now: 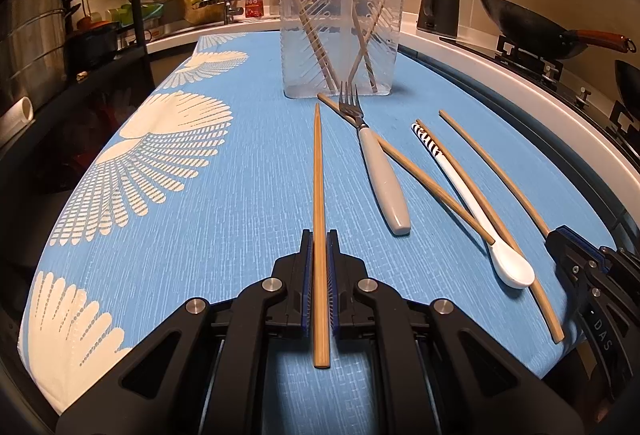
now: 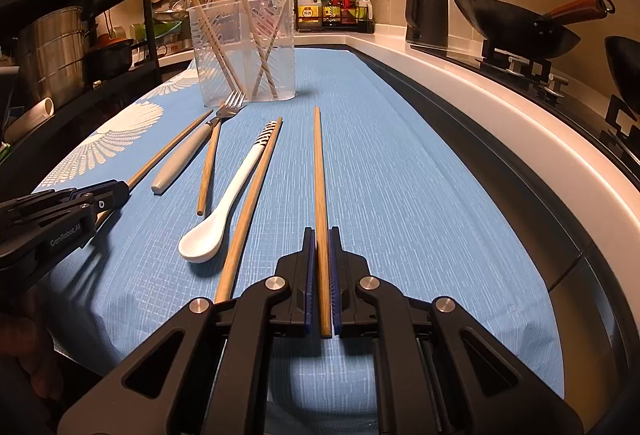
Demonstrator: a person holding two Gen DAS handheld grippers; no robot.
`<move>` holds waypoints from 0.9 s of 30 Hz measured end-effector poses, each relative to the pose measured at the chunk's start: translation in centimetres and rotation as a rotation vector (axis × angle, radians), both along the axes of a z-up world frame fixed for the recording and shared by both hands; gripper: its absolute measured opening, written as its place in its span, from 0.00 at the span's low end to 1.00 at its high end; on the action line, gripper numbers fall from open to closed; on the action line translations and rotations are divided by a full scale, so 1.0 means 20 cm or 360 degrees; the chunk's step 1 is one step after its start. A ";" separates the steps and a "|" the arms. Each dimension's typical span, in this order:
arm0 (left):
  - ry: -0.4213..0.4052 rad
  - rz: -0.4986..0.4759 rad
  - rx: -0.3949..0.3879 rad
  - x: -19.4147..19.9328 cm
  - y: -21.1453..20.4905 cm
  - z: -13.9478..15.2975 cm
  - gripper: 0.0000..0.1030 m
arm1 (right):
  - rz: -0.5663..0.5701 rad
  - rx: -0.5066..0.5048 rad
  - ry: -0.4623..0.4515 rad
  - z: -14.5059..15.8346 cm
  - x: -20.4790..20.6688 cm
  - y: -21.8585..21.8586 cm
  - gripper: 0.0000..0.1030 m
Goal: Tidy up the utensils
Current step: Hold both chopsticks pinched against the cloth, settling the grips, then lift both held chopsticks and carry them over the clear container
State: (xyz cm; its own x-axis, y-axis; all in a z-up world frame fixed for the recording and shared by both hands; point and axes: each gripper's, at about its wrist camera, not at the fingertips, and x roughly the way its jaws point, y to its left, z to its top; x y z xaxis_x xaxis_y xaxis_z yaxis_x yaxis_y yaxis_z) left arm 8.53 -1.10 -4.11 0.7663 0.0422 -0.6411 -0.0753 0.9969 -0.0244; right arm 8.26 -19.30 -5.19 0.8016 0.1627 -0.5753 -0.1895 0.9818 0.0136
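My left gripper (image 1: pixel 319 235) is shut on a wooden chopstick (image 1: pixel 318 175) that points toward the clear plastic container (image 1: pixel 342 35), which holds three chopsticks. My right gripper (image 2: pixel 320 235) is shut on another chopstick (image 2: pixel 319 175) lying along the cloth. Between the two lie a grey-handled fork (image 1: pixel 384 179), a white spoon (image 1: pixel 514 267) with a striped handle, and two loose chopsticks (image 2: pixel 208 171) (image 2: pixel 250 203). The right gripper (image 1: pixel 558 237) shows at the right edge of the left wrist view. The left gripper (image 2: pixel 118 191) shows at the left edge of the right wrist view.
A blue cloth with white fan prints (image 1: pixel 200 195) covers the work surface. A white counter rim (image 2: pixel 480 107) runs along the right, with a wok (image 2: pixel 516 23) on the stove and a dark kettle (image 2: pixel 426 13). A dark shelf with a steel pot (image 1: pixel 32 35) stands left.
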 end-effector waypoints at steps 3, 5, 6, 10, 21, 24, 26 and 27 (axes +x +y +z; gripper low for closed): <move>-0.0003 -0.0001 0.0010 0.00 -0.01 0.00 0.07 | 0.0001 -0.0003 0.0000 0.00 0.00 0.00 0.07; -0.0003 -0.0001 0.0013 0.00 -0.01 0.00 0.07 | 0.0001 -0.0005 0.0000 0.00 0.00 0.00 0.07; -0.0003 -0.0002 0.0011 0.00 -0.01 0.00 0.07 | 0.0001 -0.0006 0.0000 0.00 0.00 0.00 0.07; -0.0002 -0.0002 0.0011 0.00 -0.01 0.00 0.07 | 0.0002 -0.0015 -0.0003 0.00 0.00 0.00 0.07; -0.0082 -0.0025 -0.0032 -0.03 0.01 0.08 0.06 | -0.0012 -0.0005 -0.0036 0.11 -0.02 -0.02 0.06; -0.0148 -0.0028 -0.0044 -0.07 0.02 0.14 0.07 | -0.0013 -0.0013 -0.0090 0.18 -0.06 -0.02 0.06; -0.0207 -0.0026 -0.0039 -0.09 0.03 0.18 0.06 | -0.0016 -0.0022 -0.0128 0.24 -0.07 -0.02 0.06; -0.0237 -0.0026 -0.0034 -0.10 0.03 0.20 0.06 | -0.0018 -0.0029 -0.0147 0.26 -0.08 -0.02 0.06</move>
